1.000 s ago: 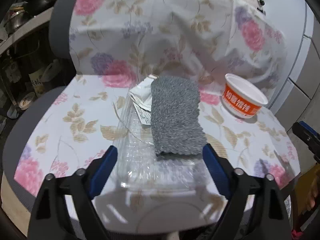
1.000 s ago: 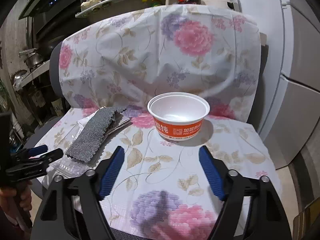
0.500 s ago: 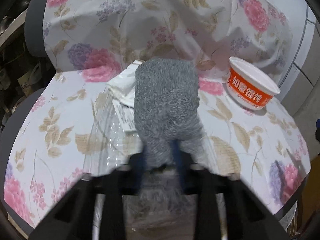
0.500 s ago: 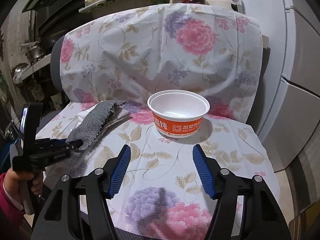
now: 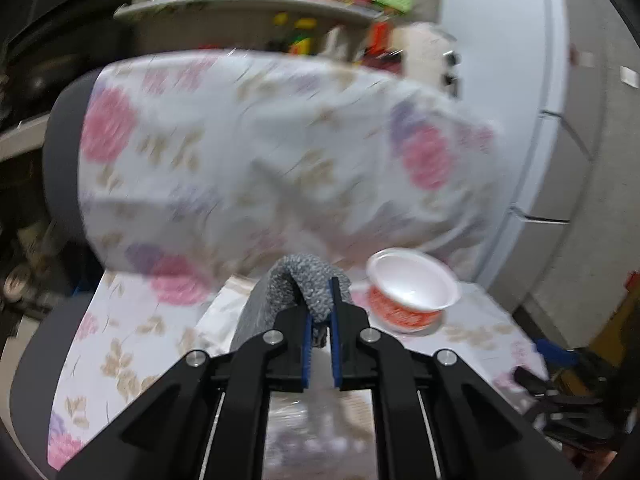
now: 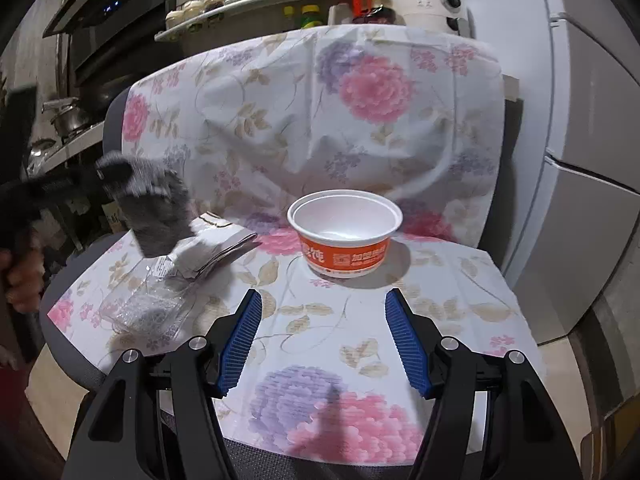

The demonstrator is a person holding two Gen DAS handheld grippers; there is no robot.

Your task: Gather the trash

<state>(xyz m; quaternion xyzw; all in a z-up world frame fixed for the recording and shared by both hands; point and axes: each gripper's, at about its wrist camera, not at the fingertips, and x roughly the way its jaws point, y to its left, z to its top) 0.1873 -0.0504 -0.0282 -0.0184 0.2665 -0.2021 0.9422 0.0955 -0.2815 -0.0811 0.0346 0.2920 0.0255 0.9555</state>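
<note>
Two grippers in view, one per hand. Left gripper (image 5: 319,312): jaws pinched nearly together on one grey cloth (image 5: 304,284), blue pads pressing its folded edge, the rest draped over the tips and hanging down to the left. Seen from the right wrist as a blurred dark shape at the far left (image 6: 86,178), cloth (image 6: 152,208) dangling clear of the seat, one hand (image 6: 20,276) gripping the handle below.

Right gripper (image 6: 324,336): jaws wide apart, nothing between the two blue pads, hovering over the front of the seat and pointing toward the bowl.

One paper bowl (image 6: 345,232), white inside with an orange band of print, upright on the seat near the backrest, well apart from both grippers; visible too in the left wrist view (image 5: 412,290), just right of the held cloth.

One clear plastic tray (image 6: 144,304) lying flat on the left part of the seat, beneath the hanging cloth. One crumpled white wrapper (image 6: 212,248) resting against the tray's far end, between tray and bowl.

One chair (image 6: 72,280), grey at the edges, covered by one floral sheet (image 6: 320,112) with pink and purple flowers over seat and backrest.

One shelf (image 6: 256,4) behind the chair, crowded with jars and bottles, too many and too small to count.
</note>
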